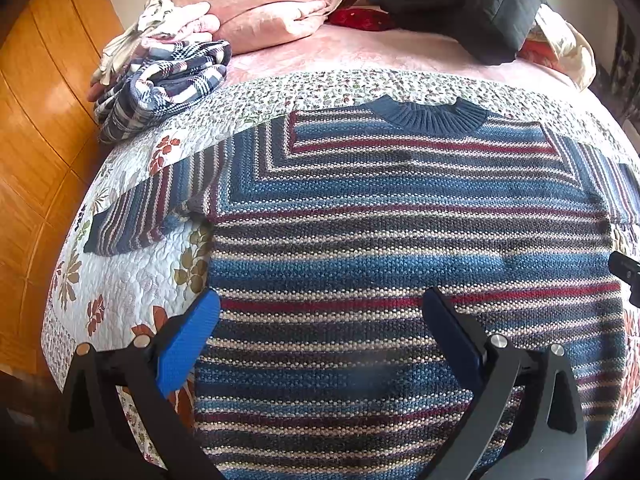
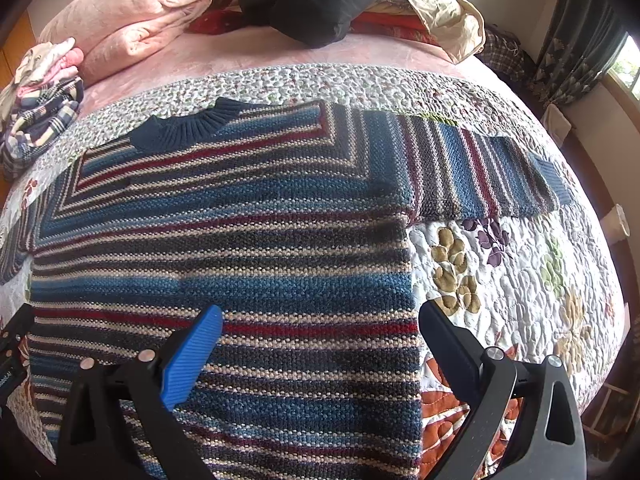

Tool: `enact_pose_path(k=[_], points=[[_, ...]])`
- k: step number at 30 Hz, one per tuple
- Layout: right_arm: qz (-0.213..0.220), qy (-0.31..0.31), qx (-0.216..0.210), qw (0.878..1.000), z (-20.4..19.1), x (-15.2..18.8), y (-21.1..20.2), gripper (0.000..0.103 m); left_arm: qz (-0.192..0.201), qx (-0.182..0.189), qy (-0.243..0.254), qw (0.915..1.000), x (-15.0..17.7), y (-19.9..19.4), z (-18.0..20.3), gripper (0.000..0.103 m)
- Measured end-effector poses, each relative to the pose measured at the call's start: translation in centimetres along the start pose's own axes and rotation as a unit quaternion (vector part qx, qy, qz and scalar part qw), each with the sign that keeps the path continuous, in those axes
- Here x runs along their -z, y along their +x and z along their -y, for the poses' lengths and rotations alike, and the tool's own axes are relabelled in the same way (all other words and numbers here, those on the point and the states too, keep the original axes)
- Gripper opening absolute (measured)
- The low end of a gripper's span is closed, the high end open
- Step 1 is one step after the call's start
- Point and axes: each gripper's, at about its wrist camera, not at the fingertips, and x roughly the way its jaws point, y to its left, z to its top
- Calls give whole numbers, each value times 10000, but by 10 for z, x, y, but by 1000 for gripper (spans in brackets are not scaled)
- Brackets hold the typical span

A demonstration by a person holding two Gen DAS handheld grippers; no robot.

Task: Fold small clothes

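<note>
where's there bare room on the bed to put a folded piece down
Bare floral quilt lies right of the striped sweater, below its right sleeve. A smaller patch sits below the left sleeve. The far end is crowded: plaid pile, pink bedding, black jacket.

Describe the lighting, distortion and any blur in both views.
Left wrist view: strong fisheye bulge, sunlit glare on the wooden floor, a hazy smudge low on the sweater. Right wrist view: same bulge, bright window overexposed, sweater sharp and evenly lit.
</note>
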Motion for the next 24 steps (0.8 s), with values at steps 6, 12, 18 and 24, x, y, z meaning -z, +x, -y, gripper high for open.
enact_pose_path(k=[6, 12, 18, 24], points=[[7, 12, -68, 10000, -1, 0, 0, 99, -4, 3, -8, 10000, -1, -1, -2, 100], [42, 32, -78, 10000, -1, -1, -2, 99, 9, -11, -2, 10000, -2, -2, -3, 100], [45, 34, -76, 10000, -1, -1, -2, 99, 14, -14, 7, 10000, -2, -3, -4, 100], [26, 41, -65, 10000, -1, 0, 1, 99, 16, -20, 19, 10000, -1, -2, -4, 100]])
